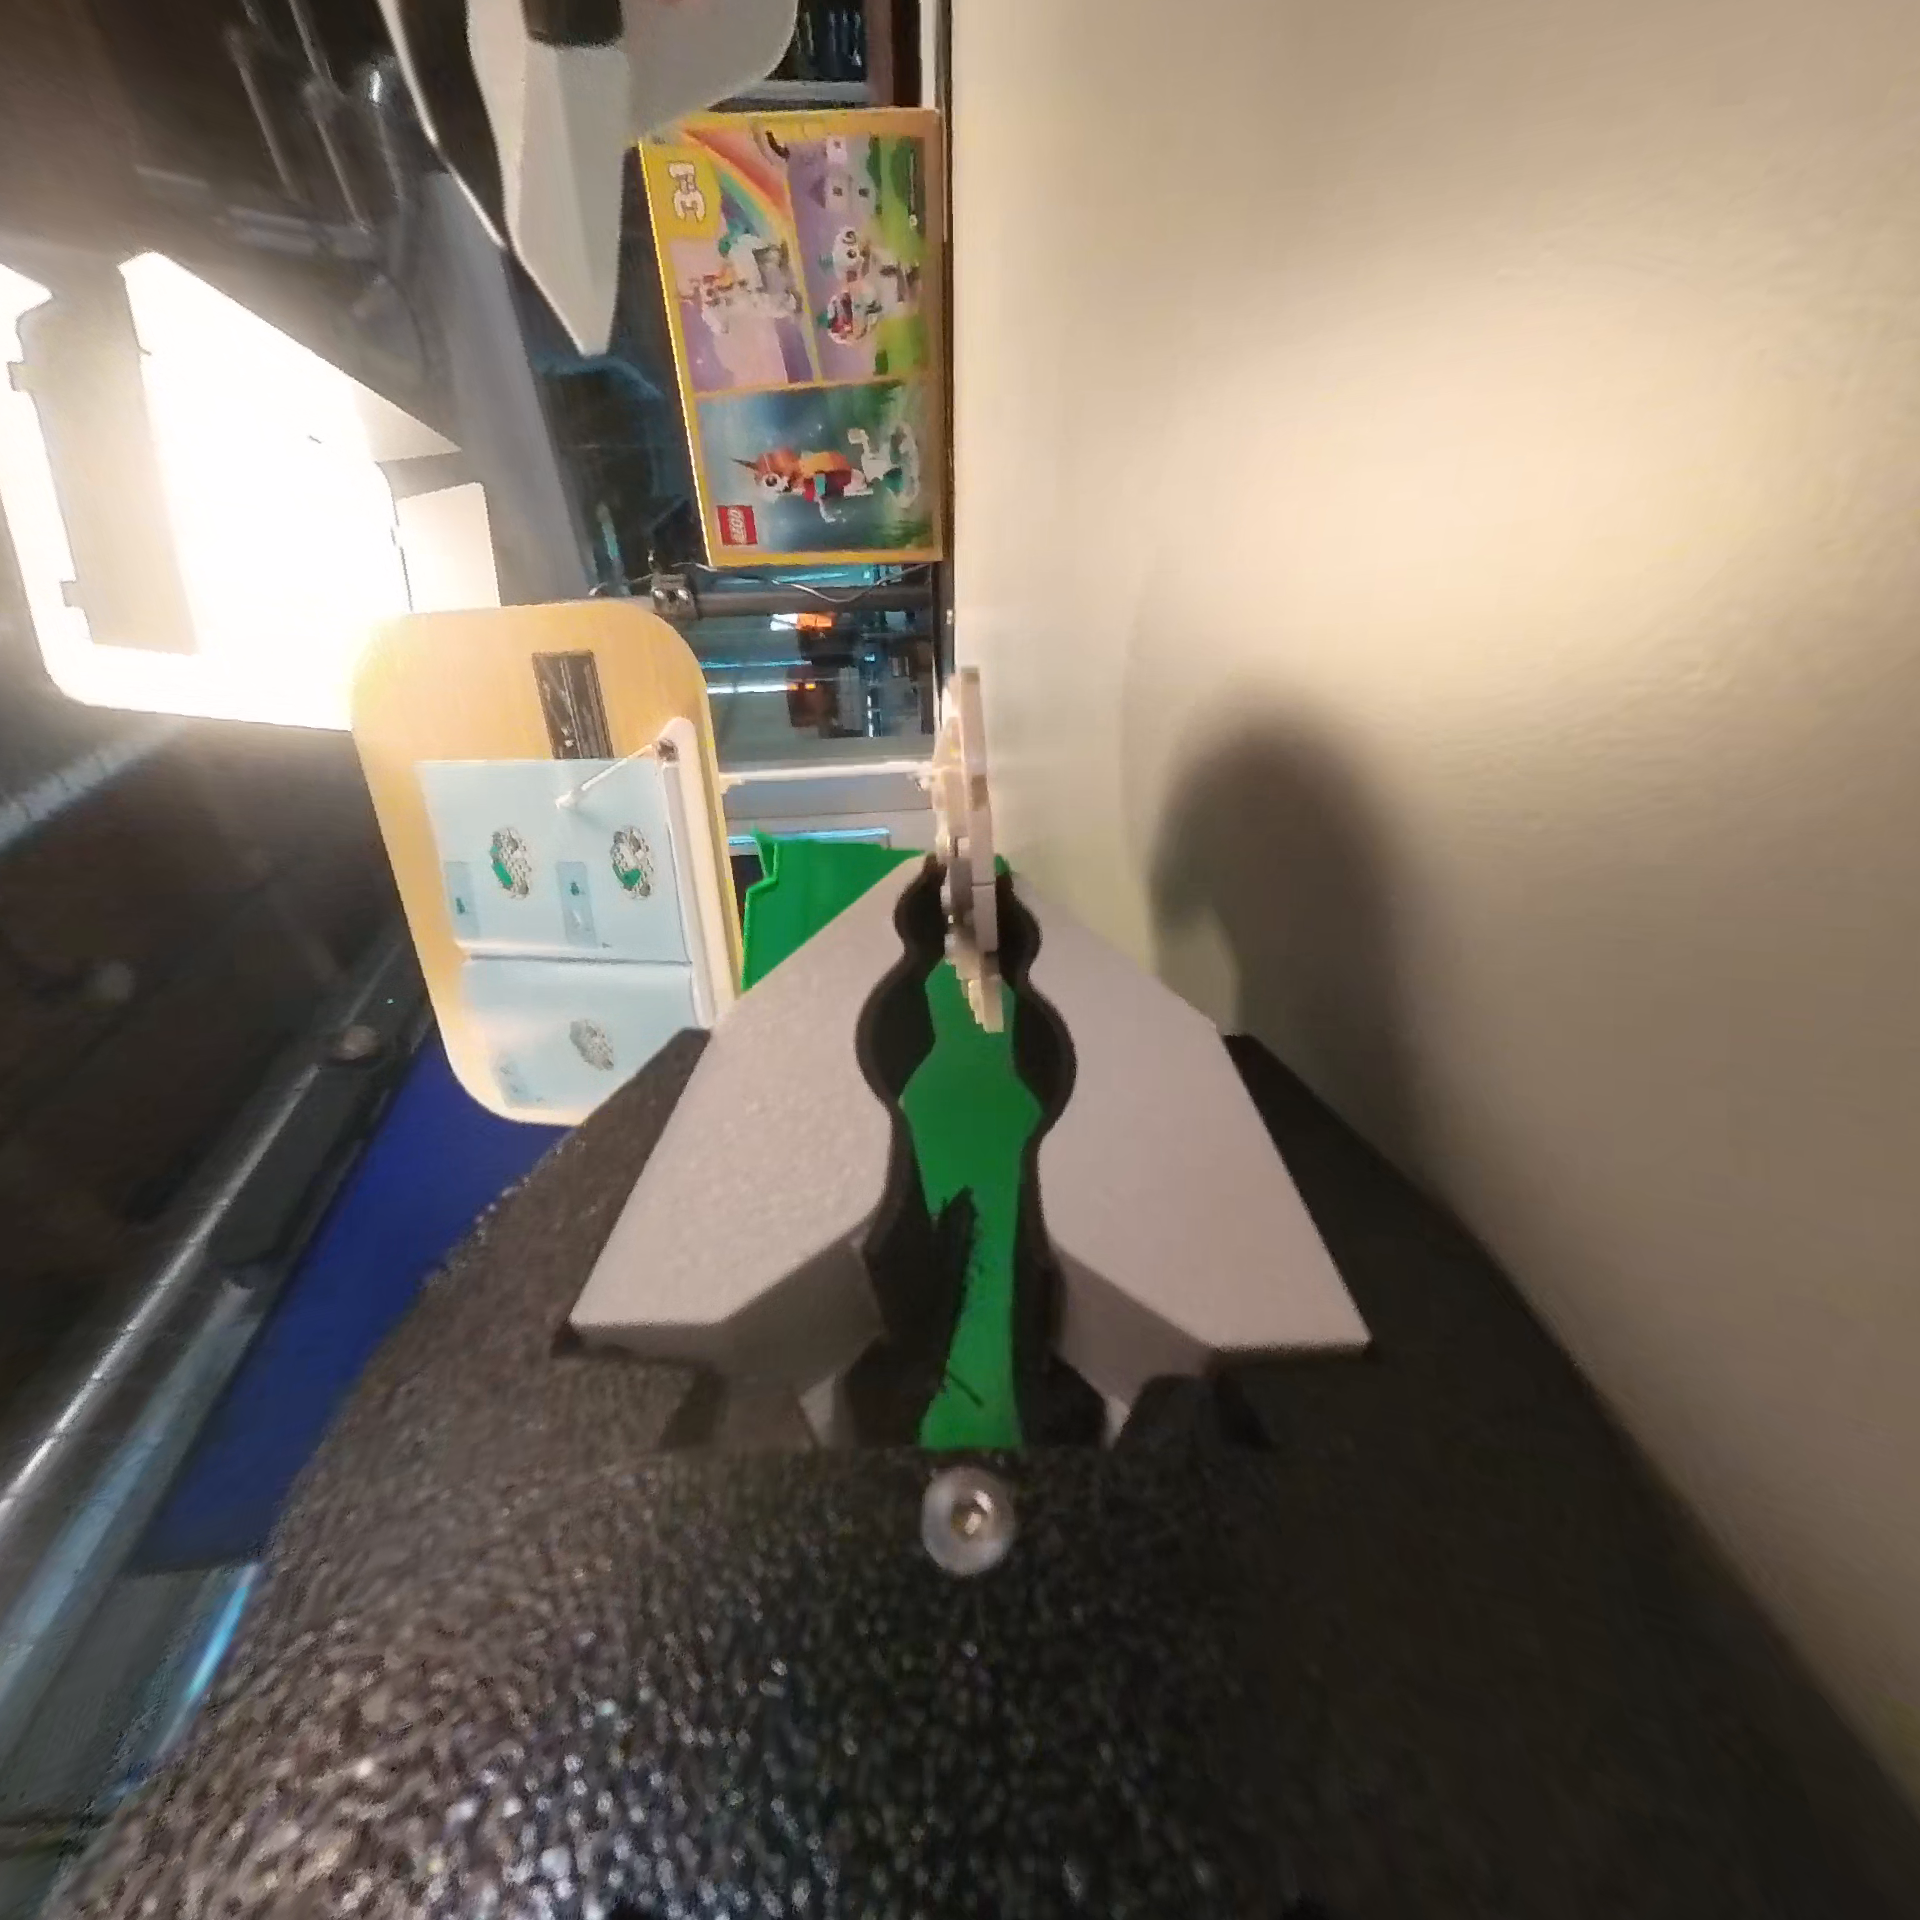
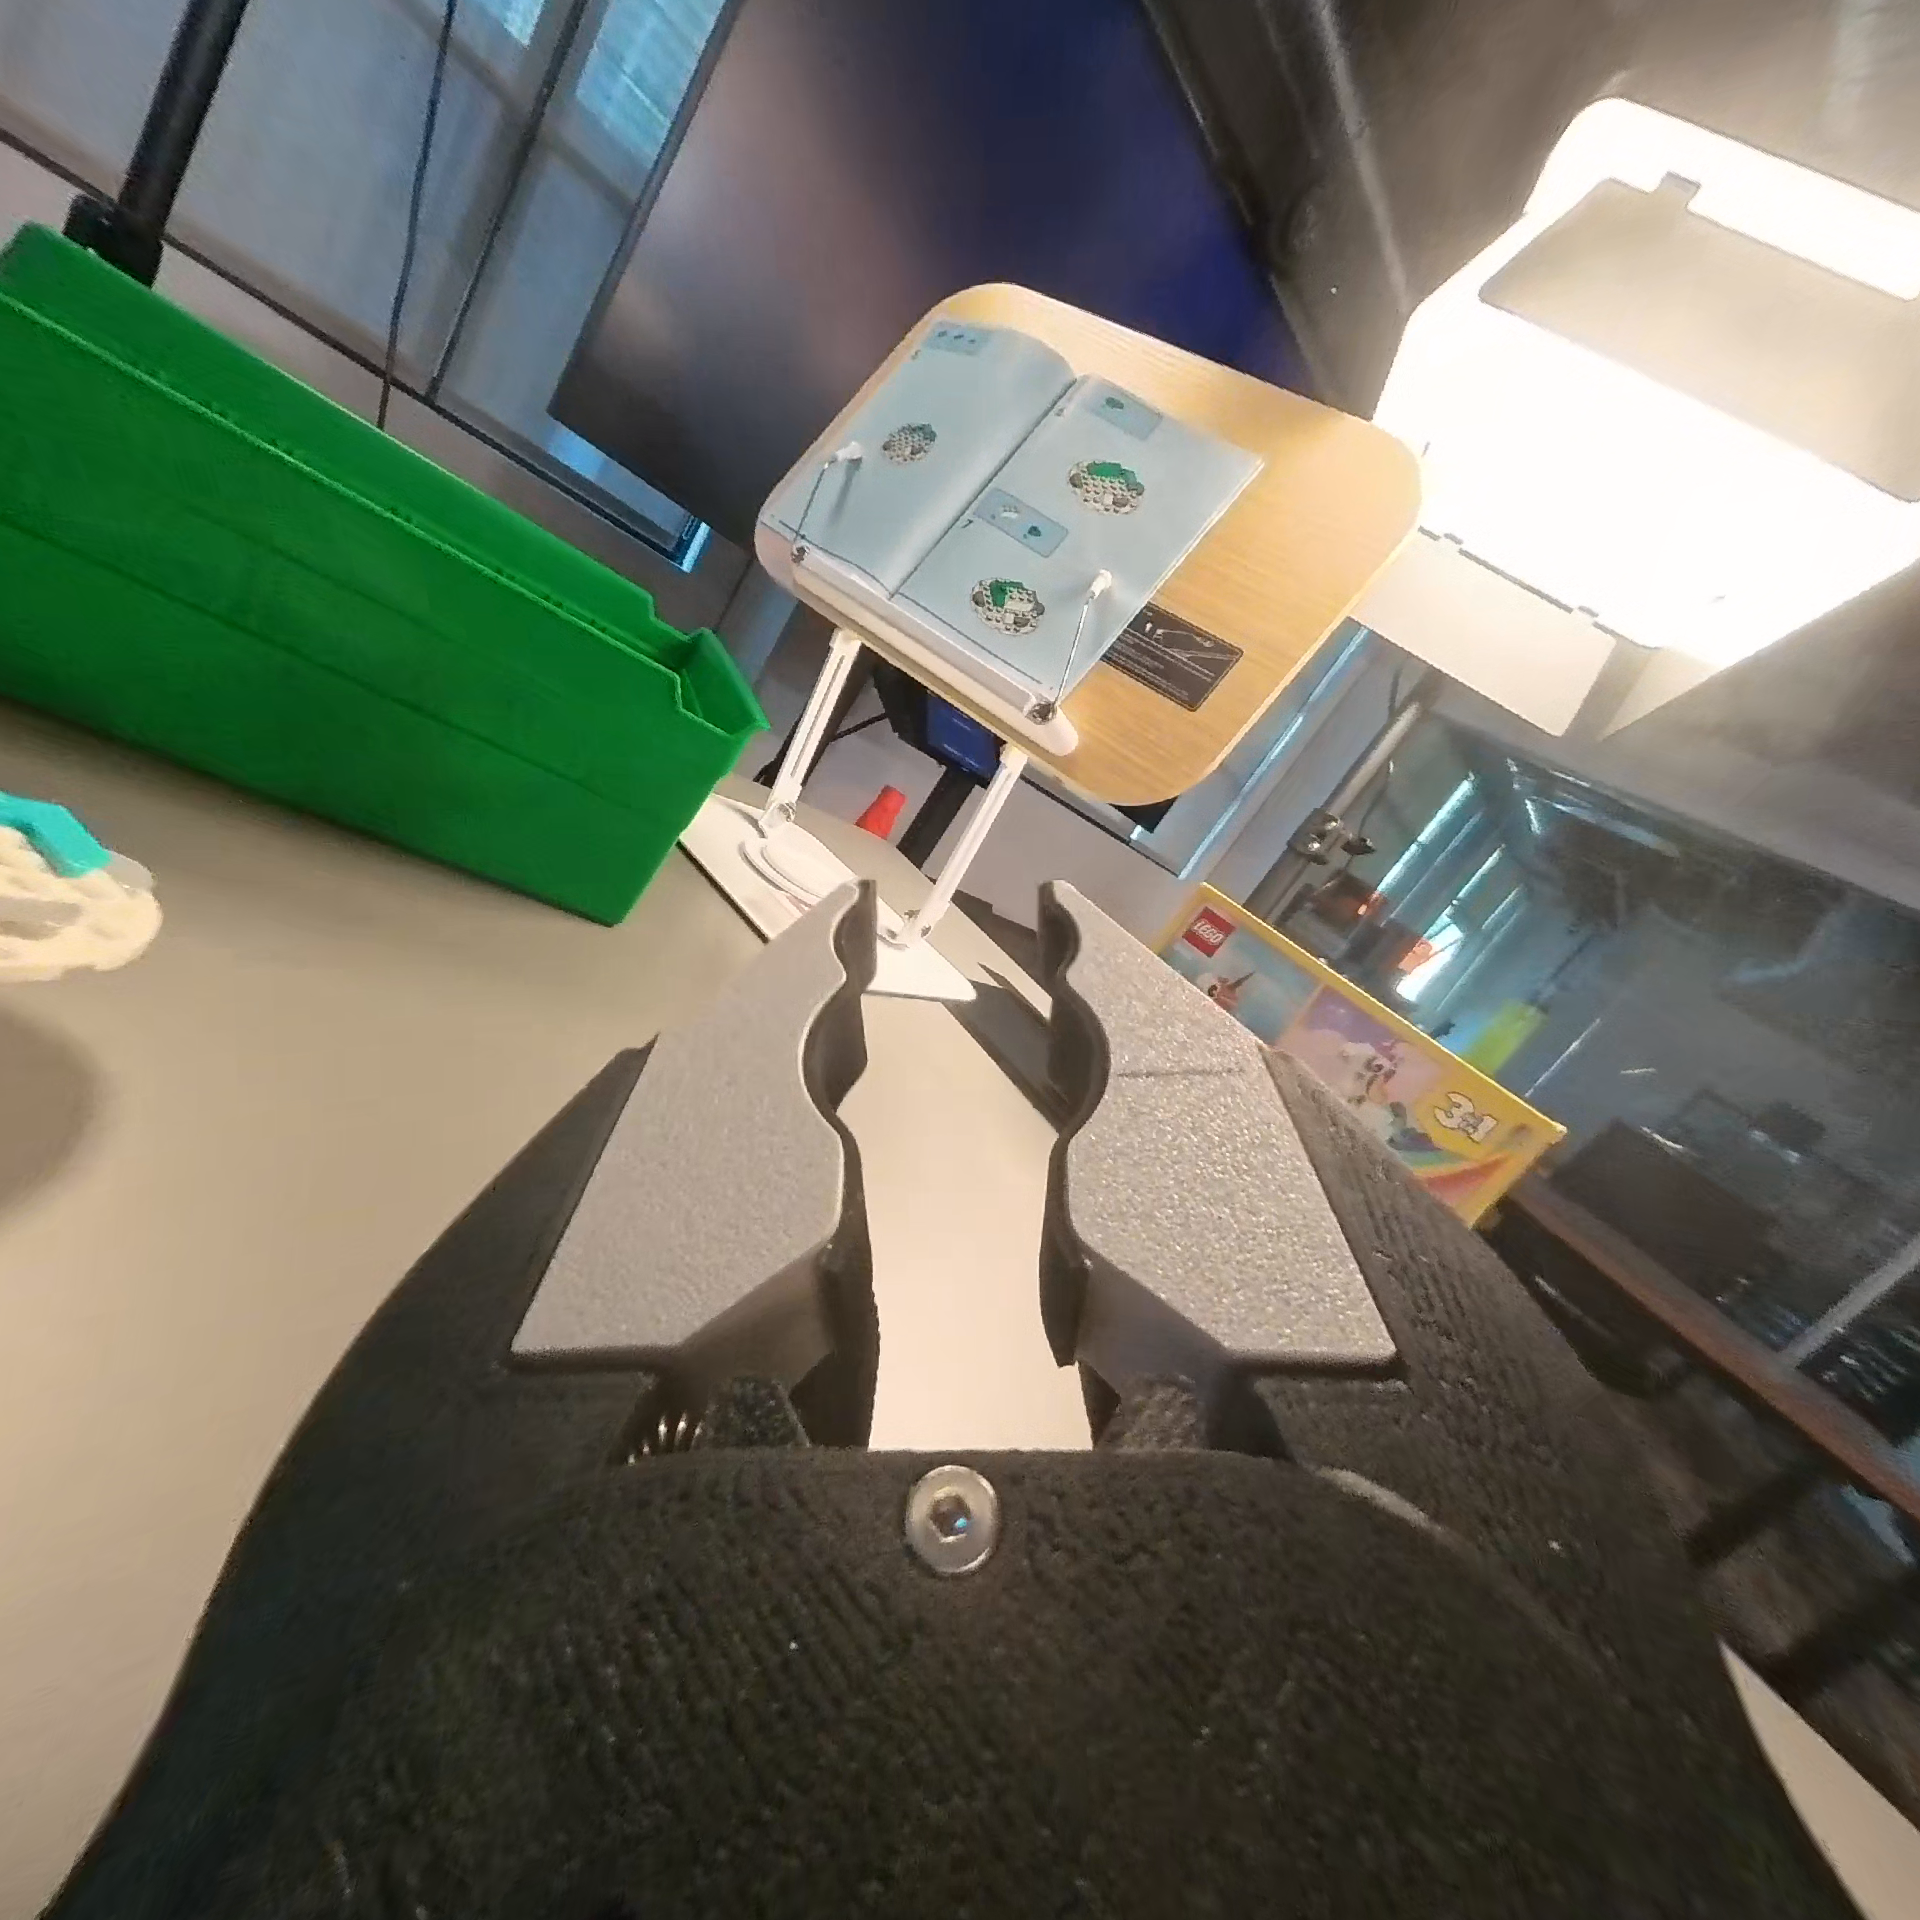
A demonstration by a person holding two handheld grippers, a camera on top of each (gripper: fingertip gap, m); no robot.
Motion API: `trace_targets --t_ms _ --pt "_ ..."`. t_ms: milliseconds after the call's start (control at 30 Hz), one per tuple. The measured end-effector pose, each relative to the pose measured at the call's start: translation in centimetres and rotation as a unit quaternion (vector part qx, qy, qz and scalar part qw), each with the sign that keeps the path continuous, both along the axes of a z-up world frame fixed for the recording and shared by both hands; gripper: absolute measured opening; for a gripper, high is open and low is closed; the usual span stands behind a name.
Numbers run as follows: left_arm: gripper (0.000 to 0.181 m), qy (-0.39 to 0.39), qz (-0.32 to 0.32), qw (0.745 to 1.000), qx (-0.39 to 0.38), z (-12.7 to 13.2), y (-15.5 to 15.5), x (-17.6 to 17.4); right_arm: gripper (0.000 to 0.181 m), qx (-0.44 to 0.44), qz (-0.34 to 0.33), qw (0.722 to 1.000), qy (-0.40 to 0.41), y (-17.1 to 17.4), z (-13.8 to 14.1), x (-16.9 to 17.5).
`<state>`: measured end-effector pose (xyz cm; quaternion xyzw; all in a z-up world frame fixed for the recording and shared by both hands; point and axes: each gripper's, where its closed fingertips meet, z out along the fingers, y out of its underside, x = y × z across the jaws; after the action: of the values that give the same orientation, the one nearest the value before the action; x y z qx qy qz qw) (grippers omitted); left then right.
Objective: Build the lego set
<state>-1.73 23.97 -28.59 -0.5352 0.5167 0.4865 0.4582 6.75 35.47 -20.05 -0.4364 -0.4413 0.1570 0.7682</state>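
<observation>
- Left hand-held gripper (image 1: 971, 914), grey fingers on a black textured body: rolled onto its side, jaws closed on the near edge of a flat pale grey and white lego plate assembly (image 1: 964, 821), which stands edge-on just beside the cream counter (image 1: 1455, 520).
- Right hand-held gripper (image 2: 951, 914), same make: jaws parted, nothing between them, low over the counter and pointing at the stand's base.
- Green plastic bin (image 2: 312, 634): on the counter, far left in the right wrist view; also seen beyond the left gripper's fingers.
- Wooden book stand with white wire legs (image 2: 1278, 582): far centre, carrying an open pale blue instruction booklet (image 2: 997, 488) held by two wire clips.
- Yellow-edged lego set box (image 2: 1382, 1091): upright on the counter, right of the stand.
- White and teal lego piece cluster (image 2: 62, 883): at the left edge of the right wrist view, blurred, resting on the counter near the bin.
- Dark monitor screen (image 2: 914, 208): behind the stand.
</observation>
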Motion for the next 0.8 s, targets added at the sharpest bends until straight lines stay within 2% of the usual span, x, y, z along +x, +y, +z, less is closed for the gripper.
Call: trace_targets --t_ms 133,300,400,467,567,700,800 --pt "0.006 0.002 -0.011 1.0 0.013 1.1 1.1 0.3 0.034 0.01 0.057 0.998 -0.007 -1.9 0.0 -0.7" --pt "0.006 -0.057 0.012 0.998 0.026 2.5 2.7 -2.0 0.053 0.065 0.159 0.975 -0.143 -7.2 -3.6 -4.6" --pt "0.006 -0.079 -0.021 0.996 0.026 2.6 2.9 -1.2 0.057 0.132 0.16 0.952 -0.224 -9.3 -5.8 -6.7" --pt "0.006 -0.077 -0.043 0.996 0.03 2.6 2.7 -0.3 0.05 0.185 0.162 0.938 -0.243 -10.6 -6.1 -7.3" --pt "0.006 -0.075 -0.068 0.994 0.027 2.4 2.2 0.4 0.032 0.251 0.123 0.923 -0.264 -10.4 -6.2 -7.3" --pt "0.006 -0.072 -0.094 0.993 0.02 1.9 1.6 0.7 0.012 0.258 0.132 0.92 -0.263 -11.0 -6.2 -7.4" --pt "0.007 -0.092 -0.093 0.991 0.014 1.8 1.6 0.8 0.01 0.281 0.118 0.91 -0.28 -11.0 -6.5 -7.3"
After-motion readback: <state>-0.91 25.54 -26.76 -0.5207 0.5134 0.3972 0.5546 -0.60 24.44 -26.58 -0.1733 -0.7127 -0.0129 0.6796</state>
